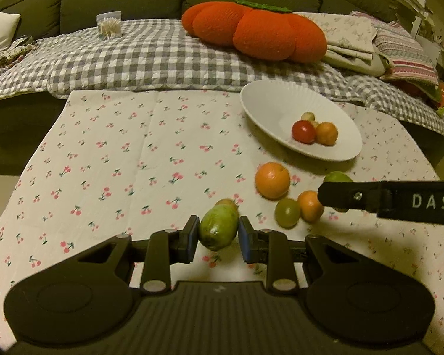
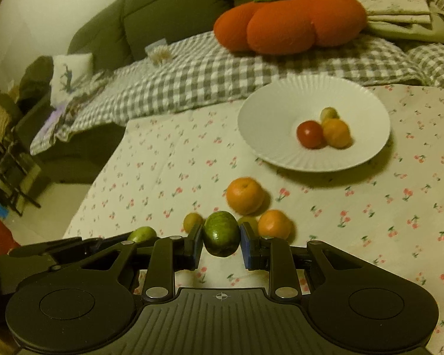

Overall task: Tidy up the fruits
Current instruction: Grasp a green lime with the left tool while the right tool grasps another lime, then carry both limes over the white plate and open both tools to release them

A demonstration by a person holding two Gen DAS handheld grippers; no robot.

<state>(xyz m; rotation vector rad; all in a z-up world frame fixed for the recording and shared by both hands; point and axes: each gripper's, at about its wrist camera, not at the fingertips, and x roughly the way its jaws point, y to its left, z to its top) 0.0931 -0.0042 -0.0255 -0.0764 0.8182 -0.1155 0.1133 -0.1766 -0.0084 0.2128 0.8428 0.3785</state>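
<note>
Two green fruits are held at this moment, one in each claw. In the left wrist view, the left claw (image 1: 219, 235) is seen clenched on a pale green oval fruit (image 1: 219, 227), whose long axis runs away from the camera and a little to the right, with the blunt end toward the lens. A small fruit (image 1: 226, 202) is partly hidden just behind it. In the right wrist view, the right claw (image 2: 221, 236) is clenched on a darker green fruit (image 2: 221, 233); its long axis stands nearly upright between the pads. Only the left view shows the right claw from the side, as a dark bar (image 1: 384, 199) crossing from the right edge, with a green fruit (image 1: 337, 176) behind its tip. Only the right view shows the left claw (image 2: 74, 244) low at the left, with a pale green fruit (image 2: 142, 233) at its end. The white plate (image 2: 269, 112) is shown in both views on the cherry-print cloth (image 1: 118, 162) of the surface, with a red fruit (image 2: 310, 134), an orange one (image 2: 336, 133) and a small pale one (image 2: 329, 113) touching together in it. A large orange (image 2: 245, 195) and a smaller orange (image 2: 274, 224) lie on the cloth between plate and claws.
</note>
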